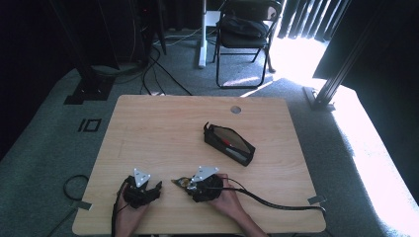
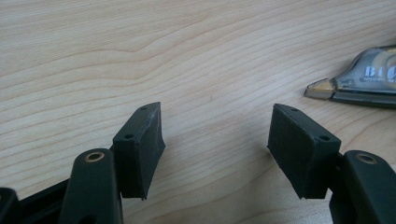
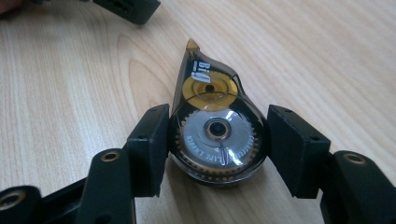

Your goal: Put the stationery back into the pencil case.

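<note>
A correction tape point(image 3: 212, 126) is pinched flat on the counter point(image 3: 327, 56) between the right hand-held gripper's point(image 3: 217, 144) pads; the left hand-held gripper point(image 2: 217, 140), beside it, is spread empty.

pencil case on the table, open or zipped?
Open. The black pencil case lies on the table with its top gaping; a red item shows inside in the high view.

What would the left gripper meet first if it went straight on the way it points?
Probably bare table: the left gripper has open, empty jaws, and the correction tape lies off to one side of that line.
</note>
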